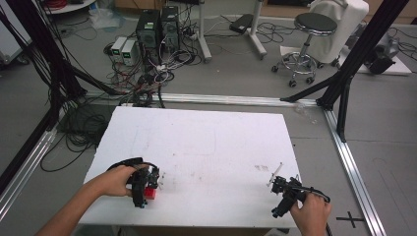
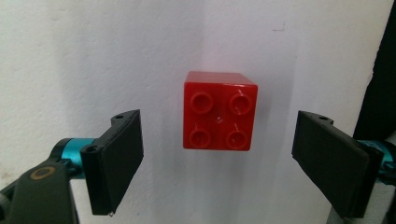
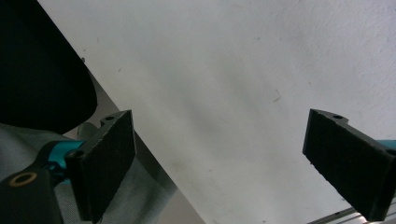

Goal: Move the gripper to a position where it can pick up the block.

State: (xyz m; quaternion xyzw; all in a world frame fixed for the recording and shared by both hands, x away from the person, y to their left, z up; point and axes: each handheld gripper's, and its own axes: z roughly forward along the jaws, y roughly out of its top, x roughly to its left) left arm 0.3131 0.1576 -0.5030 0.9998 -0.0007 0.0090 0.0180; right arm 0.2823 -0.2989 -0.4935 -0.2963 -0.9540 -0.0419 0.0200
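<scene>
A red four-stud brick (image 2: 219, 111) lies studs-up on the white table, right between the jaws of my left gripper (image 2: 220, 125). The jaws stand open, one on each side of it, with clear gaps to both. From above, the brick (image 1: 150, 193) sits near the table's front left, partly under the left gripper (image 1: 143, 187), which a hand holds over it. My right gripper (image 3: 219, 128) is open with nothing between its jaws, over bare table by an edge. In the high view the right gripper (image 1: 286, 179) is at the front right.
The white table (image 1: 206, 142) has the brick as the one loose thing on it. Around it stand black frame posts (image 1: 361, 44), floor rails and cable bundles. Computer towers (image 1: 157, 27) and a stool (image 1: 307, 29) stand on the floor beyond the far edge.
</scene>
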